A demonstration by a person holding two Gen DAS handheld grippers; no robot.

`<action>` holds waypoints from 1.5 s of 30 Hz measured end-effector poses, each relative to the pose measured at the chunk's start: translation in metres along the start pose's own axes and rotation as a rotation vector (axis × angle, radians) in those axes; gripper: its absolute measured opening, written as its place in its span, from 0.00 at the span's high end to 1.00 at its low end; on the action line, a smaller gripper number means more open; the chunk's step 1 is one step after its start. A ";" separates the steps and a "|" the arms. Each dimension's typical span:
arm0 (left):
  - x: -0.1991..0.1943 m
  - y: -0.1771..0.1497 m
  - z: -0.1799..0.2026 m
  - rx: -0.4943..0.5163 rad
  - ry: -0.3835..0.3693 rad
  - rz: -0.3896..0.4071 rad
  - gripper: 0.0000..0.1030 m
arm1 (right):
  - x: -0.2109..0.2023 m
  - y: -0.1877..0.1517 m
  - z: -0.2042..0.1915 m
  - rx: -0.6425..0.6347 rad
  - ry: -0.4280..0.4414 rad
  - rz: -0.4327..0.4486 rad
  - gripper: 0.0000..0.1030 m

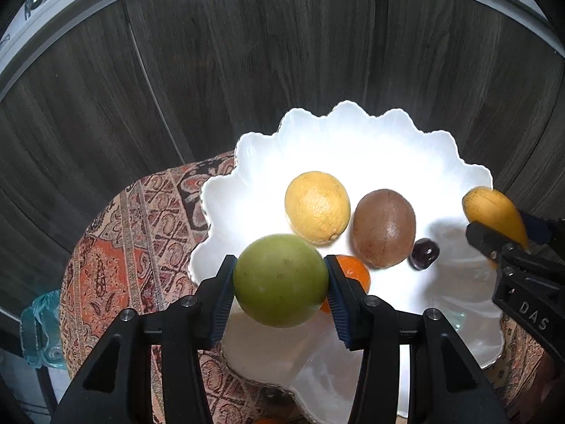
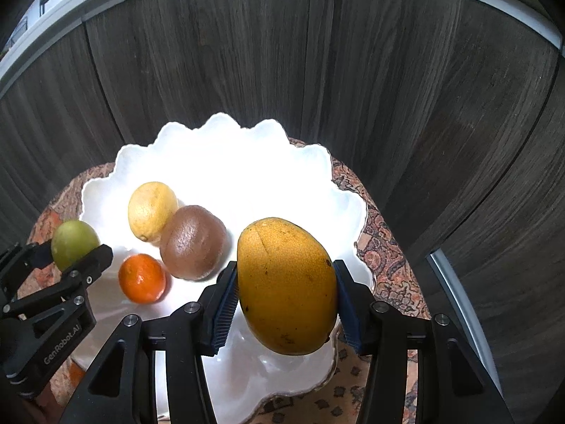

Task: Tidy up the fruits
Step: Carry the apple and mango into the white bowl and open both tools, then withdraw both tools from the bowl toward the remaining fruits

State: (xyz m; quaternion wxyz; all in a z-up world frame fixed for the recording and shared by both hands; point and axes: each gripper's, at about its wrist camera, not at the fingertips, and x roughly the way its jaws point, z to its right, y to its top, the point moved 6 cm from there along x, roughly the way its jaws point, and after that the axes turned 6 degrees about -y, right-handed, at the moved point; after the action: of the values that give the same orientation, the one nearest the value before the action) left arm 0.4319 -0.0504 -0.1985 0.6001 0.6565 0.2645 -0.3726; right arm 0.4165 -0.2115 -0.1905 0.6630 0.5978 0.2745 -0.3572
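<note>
My left gripper (image 1: 280,282) is shut on a green round fruit (image 1: 280,280) and holds it over the near left rim of a white scalloped bowl (image 1: 353,134). My right gripper (image 2: 286,293) is shut on a yellow mango (image 2: 286,284) and holds it above the bowl's (image 2: 219,141) right side. Inside the bowl lie a lemon (image 1: 317,206), a brown kiwi (image 1: 384,228), a small orange (image 1: 355,275) partly hidden behind the left finger, and a dark cherry (image 1: 423,253). The mango (image 1: 494,213) and right gripper (image 1: 508,243) show at the right of the left wrist view.
The bowl stands on a small round table with a patterned red-brown cloth (image 1: 116,233). Dark wooden cabinet panels (image 1: 247,53) rise close behind. A light blue plastic bag (image 1: 40,328) hangs off the table's left side.
</note>
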 end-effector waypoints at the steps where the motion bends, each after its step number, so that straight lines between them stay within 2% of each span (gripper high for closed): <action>1: -0.003 0.000 -0.001 -0.001 0.013 0.013 0.32 | -0.002 0.001 0.001 -0.002 -0.013 0.011 0.43; 2: -0.006 0.001 -0.002 -0.002 0.026 0.028 0.25 | -0.007 0.002 0.002 -0.002 -0.029 0.029 0.31; 3: -0.009 0.002 -0.003 -0.004 0.034 0.039 0.18 | -0.010 0.004 0.003 0.001 -0.039 0.044 0.24; 4: -0.013 0.004 -0.004 -0.004 0.037 0.049 0.18 | -0.013 0.006 0.004 0.005 -0.048 0.058 0.16; 5: -0.015 0.005 -0.004 -0.002 0.038 0.053 0.18 | -0.017 0.007 0.005 0.006 -0.053 0.069 0.15; 8: -0.023 0.007 -0.007 -0.004 0.053 0.065 0.14 | -0.024 0.010 0.007 0.008 -0.068 0.080 0.15; 10: -0.031 0.008 -0.010 -0.010 0.062 0.082 0.05 | -0.027 0.011 0.008 0.012 -0.074 0.084 0.14; 13: -0.043 0.010 -0.013 -0.014 0.075 0.107 0.02 | -0.036 0.011 0.010 0.020 -0.085 0.096 0.11; 24: -0.091 0.004 -0.019 -0.017 0.077 0.145 0.00 | -0.083 0.008 0.010 0.066 -0.057 0.139 0.09; 37: -0.154 -0.015 -0.033 -0.037 0.098 0.203 0.00 | -0.143 -0.004 -0.009 0.047 -0.034 0.202 0.09; 45: -0.167 -0.027 -0.034 -0.041 0.091 0.210 0.00 | -0.158 -0.015 -0.015 0.054 -0.019 0.209 0.09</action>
State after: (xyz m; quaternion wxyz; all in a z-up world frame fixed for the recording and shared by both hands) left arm 0.3189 0.0036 -0.0792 0.6366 0.6844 0.2288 -0.2719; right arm 0.3118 -0.1741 -0.0768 0.6828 0.6374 0.1950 -0.2990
